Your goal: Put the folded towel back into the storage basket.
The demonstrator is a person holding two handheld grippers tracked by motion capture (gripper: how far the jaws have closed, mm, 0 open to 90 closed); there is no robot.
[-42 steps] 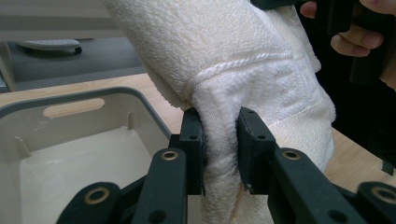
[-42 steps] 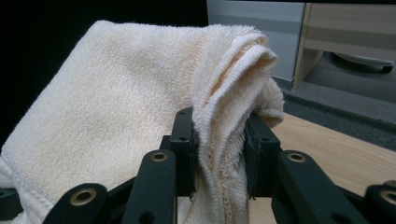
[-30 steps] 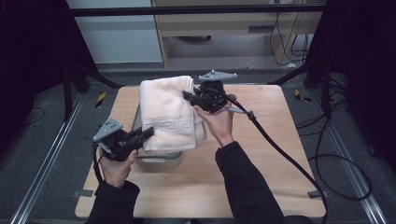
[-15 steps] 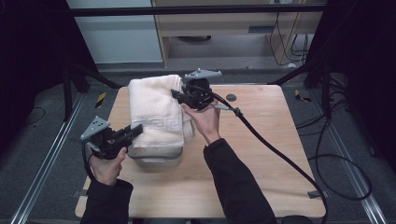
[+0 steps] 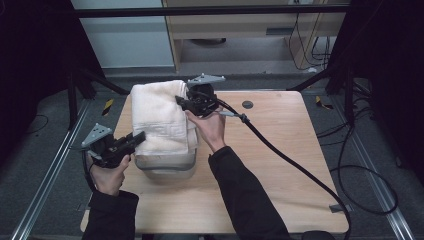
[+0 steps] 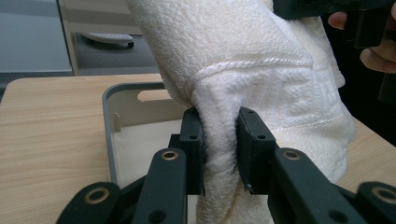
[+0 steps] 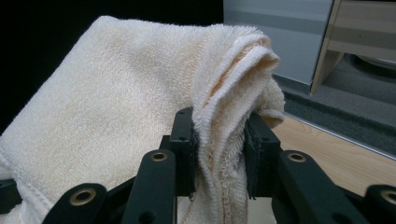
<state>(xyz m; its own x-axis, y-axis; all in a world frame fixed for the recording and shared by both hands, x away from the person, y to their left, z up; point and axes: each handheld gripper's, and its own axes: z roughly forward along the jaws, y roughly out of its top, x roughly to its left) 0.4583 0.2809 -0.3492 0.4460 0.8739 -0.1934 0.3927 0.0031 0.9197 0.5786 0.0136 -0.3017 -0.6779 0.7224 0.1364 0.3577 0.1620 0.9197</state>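
Here both pairs of jaws pinch the fluffy cream towel (image 5: 159, 117) (folded) above a grey bin (image 5: 167, 165).

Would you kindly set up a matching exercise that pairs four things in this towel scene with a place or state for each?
Things:
1. towel
2. grey bin
3. left gripper
4. black cable

Places or states:
A. trails across the right part of the table
B. clamped on the towel's near end
C. cream, folded, held above the bin
D. stands on the table under the towel

Pairs: 1-C, 2-D, 3-B, 4-A

The right gripper is clamped on the towel's far end.
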